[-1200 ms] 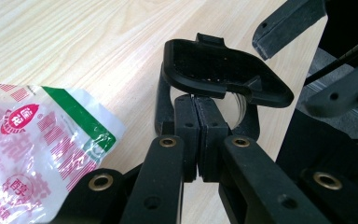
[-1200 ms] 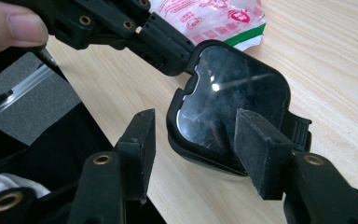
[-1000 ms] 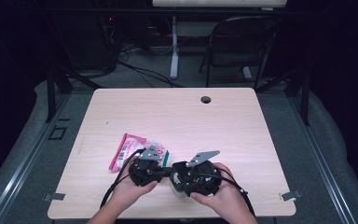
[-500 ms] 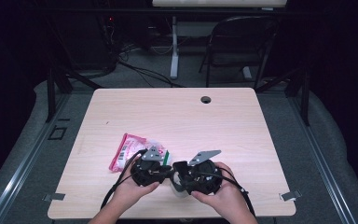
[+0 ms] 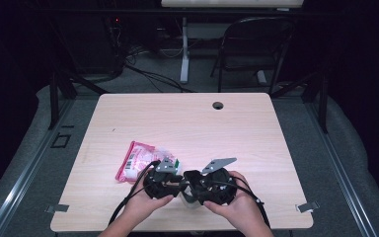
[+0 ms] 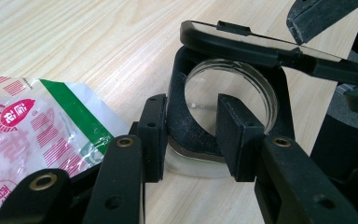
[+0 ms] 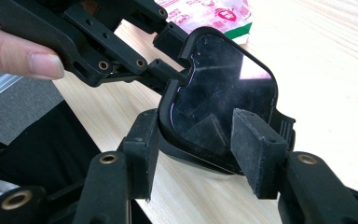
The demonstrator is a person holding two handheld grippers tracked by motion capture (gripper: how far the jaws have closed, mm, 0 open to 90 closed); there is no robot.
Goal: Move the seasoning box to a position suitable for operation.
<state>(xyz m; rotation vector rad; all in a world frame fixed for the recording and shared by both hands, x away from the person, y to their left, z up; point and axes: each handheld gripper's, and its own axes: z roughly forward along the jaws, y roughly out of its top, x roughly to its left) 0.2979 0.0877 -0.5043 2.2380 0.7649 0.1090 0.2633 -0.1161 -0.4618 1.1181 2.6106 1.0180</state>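
A small round clear container [image 6: 242, 100] with a glossy black hinged lid [image 7: 219, 88] sits near the table's front edge [image 5: 190, 201], between both hands. My left gripper [image 6: 193, 135] has its pads closed on the near black frame of the container, under the raised lid [image 6: 261, 46]. From the opposite side my right gripper [image 7: 200, 149] clamps the same container, one pad on each side of the lid. The two grippers [image 5: 177, 183] meet nose to nose. A pink and white snack packet [image 5: 135, 163] lies flat just left of them [image 6: 32, 135].
The light wooden table [image 5: 177, 118] has a round cable hole [image 5: 218, 105] at its back edge. A folding chair [image 5: 256, 44] and cables stand on the floor beyond. Black cables trail from the grippers toward the front edge.
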